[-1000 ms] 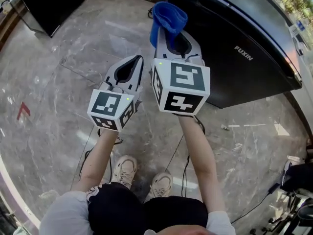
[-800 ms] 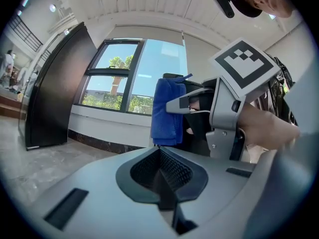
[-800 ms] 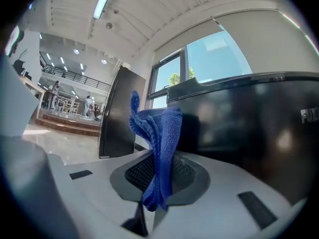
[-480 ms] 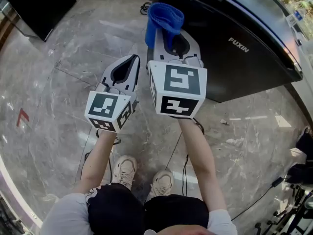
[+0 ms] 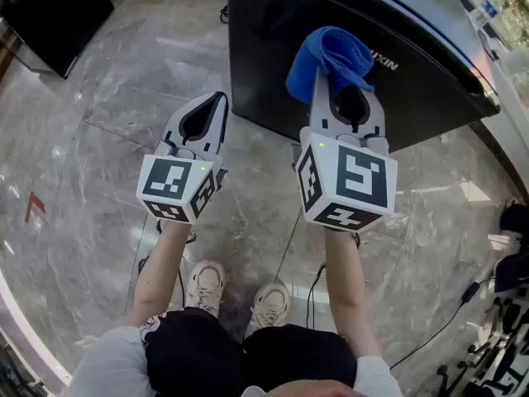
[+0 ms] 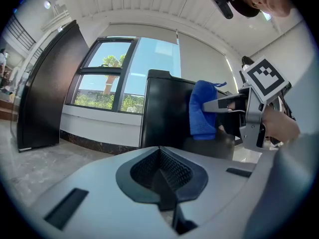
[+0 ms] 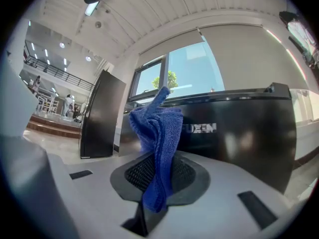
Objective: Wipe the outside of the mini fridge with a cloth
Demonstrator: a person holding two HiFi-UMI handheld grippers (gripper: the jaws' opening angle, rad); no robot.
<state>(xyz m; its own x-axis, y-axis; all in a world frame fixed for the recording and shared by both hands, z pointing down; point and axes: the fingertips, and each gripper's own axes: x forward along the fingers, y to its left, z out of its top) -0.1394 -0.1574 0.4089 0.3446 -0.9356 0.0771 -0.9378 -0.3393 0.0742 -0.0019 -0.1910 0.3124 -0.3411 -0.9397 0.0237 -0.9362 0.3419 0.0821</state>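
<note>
The black mini fridge stands on the marble floor ahead of me; its front carries a white logo. My right gripper is shut on a blue cloth, which bunches up above the jaws in front of the fridge's upper face. In the right gripper view the cloth hangs down between the closed jaws. My left gripper is shut with nothing in it and is held to the left, just short of the fridge's near corner. The left gripper view shows the fridge, the cloth and the right gripper.
A taller black cabinet stands at the far left. Cables trail over the floor by the person's shoes. A red arrow mark lies on the floor at left. Windows and a low wall run behind the fridge.
The right gripper has carried the blue cloth to the right, from the fridge's left corner to in front of its face. The left gripper has barely moved.
</note>
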